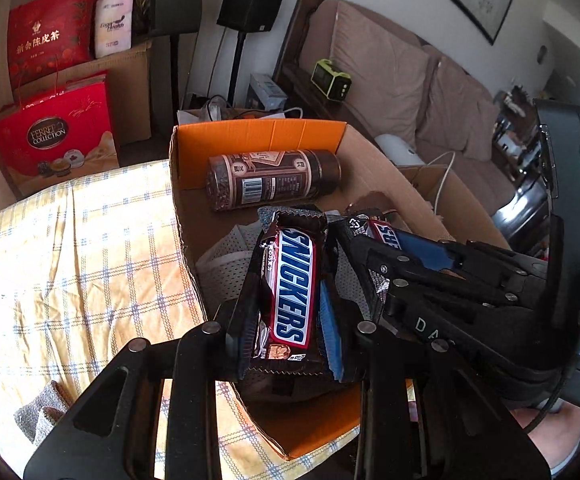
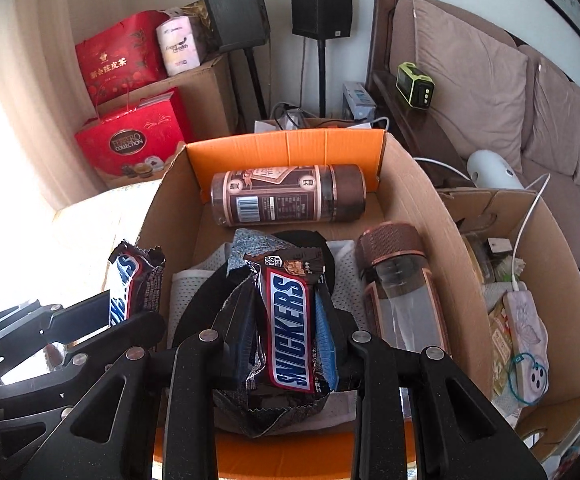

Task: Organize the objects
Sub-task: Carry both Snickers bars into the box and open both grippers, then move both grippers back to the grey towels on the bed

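Each gripper carries a Snickers bar clamped between its fingers, long axis running along them. The left bar in the left gripper and the right bar in the right gripper both hang over the box; the wrappers are brown and crinkled.

Snickers bar: brown wrapper, blue lettering, lengthwise between left gripper fingers above box.
Second Snickers bar: same, held over the box.
Canister: brown, on its side by far wall.
Bottle: clear, copper cap, lying along right wall.
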### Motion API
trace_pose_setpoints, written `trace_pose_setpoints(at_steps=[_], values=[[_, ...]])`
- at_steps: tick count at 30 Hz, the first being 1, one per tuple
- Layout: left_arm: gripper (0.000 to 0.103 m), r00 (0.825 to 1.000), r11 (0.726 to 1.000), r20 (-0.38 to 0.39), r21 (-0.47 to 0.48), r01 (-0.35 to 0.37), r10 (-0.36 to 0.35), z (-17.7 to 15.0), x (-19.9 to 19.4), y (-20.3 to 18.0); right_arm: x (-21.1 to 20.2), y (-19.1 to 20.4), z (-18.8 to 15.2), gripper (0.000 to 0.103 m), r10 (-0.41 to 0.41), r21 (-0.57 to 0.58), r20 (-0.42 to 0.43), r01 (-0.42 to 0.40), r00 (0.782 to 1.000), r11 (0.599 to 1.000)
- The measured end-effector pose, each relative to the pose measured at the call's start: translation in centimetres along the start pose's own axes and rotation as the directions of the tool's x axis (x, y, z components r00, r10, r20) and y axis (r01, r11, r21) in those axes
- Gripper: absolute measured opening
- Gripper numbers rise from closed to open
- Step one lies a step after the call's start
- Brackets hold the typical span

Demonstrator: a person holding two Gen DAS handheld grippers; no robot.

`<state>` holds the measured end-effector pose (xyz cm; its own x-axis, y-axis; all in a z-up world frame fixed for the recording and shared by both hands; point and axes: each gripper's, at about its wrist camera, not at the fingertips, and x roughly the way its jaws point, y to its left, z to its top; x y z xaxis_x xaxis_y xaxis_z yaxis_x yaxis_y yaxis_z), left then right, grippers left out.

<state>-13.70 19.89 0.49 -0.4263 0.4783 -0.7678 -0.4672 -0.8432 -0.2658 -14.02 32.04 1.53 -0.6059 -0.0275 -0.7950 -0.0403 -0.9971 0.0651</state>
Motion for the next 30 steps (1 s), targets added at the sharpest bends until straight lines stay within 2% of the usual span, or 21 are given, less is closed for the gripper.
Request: trace_pose_setpoints(at_steps=[3,5,10,12,13,14,16,18,20,22,24,26,29,30], values=[[0.033,1.0,1.0,-0.011,-0.019,-0.007,0.007,0.0,0.4,0.2,1.0,-0.5,-0.1,0.029,0.024,0.023,-0.037,-0.023,0.999,0.999],[0.047,1.0,0.999,-0.005,-0.04,-0.005,0.005,0.0,0.2,0.6,1.5,-1.0,-0.4,0.03,0.034,0.052,-0.045,-0.032,0.998,0.998],[0.05,0.999,0.999,0.027,-0.034,-0.023,0.024,0.4,-1.4,1.3,0.8,-1.4,-0.5,0.033,0.041,0.071,-0.018,-0.04,0.999,0.997],[0.057,0.998,0.999,0.047,-0.024,-0.045,0.046,0.4,-2.1,1.5,0.2,-1.2,-0.4,0.04,0.033,0.071,0.005,-0.034,0.999,0.997],[0.061,0.997,0.998,0.059,-0.02,-0.057,0.058,0.4,-2.5,1.6,-0.2,-1.1,-0.3,0.048,0.027,0.067,0.02,-0.028,0.999,0.997],[0.061,0.995,0.997,0.071,-0.016,-0.071,0.072,0.4,-2.9,1.8,-0.5,-1.0,-0.2,0.055,0.023,0.065,0.033,-0.025,0.999,0.998],[0.062,0.991,0.994,0.088,-0.003,-0.106,0.106,0.4,-3.5,2.1,-1.1,-0.7,0.0,0.063,0.007,0.056,0.059,-0.011,0.998,0.998],[0.074,0.985,0.99,0.102,0.006,-0.137,0.136,0.3,-4.1,2.5,-1.7,-0.4,0.1,0.071,-0.019,0.039,0.085,0.015,0.996,0.999],[0.084,0.984,0.99,0.111,0.01,-0.14,0.138,0.1,-4.7,2.9,-2.3,-0.1,0.0,0.083,-0.04,0.023,0.112,0.037,0.993,0.999],[0.09,0.982,0.989,0.119,0.01,-0.15,0.148,-0.2,-5.3,3.5,-2.7,0.2,-0.2,0.084,-0.062,0.012,0.136,0.061,0.989,0.998],[0.091,0.98,0.987,0.124,0.006,-0.159,0.157,-0.4,-5.8,4.0,-3.0,0.3,-0.2,0.087,-0.06,0.009,0.138,0.059,0.989,0.998],[0.103,0.981,0.988,0.118,-0.002,-0.155,0.154,-0.6,-6.1,4.4,-3.2,0.5,-0.3,0.093,-0.043,0.013,0.138,0.041,0.99,0.999],[0.103,0.979,0.987,0.122,-0.015,-0.161,0.162,-1.0,-6.7,5.0,-3.4,1.0,-0.5,0.102,-0.05,0.008,0.14,0.049,0.989,0.999],[0.103,0.978,0.986,0.125,-0.018,-0.165,0.166,-1.2,-6.9,5.2,-3.5,1.3,-0.6,0.102,-0.048,0.004,0.143,0.048,0.988,0.999]])
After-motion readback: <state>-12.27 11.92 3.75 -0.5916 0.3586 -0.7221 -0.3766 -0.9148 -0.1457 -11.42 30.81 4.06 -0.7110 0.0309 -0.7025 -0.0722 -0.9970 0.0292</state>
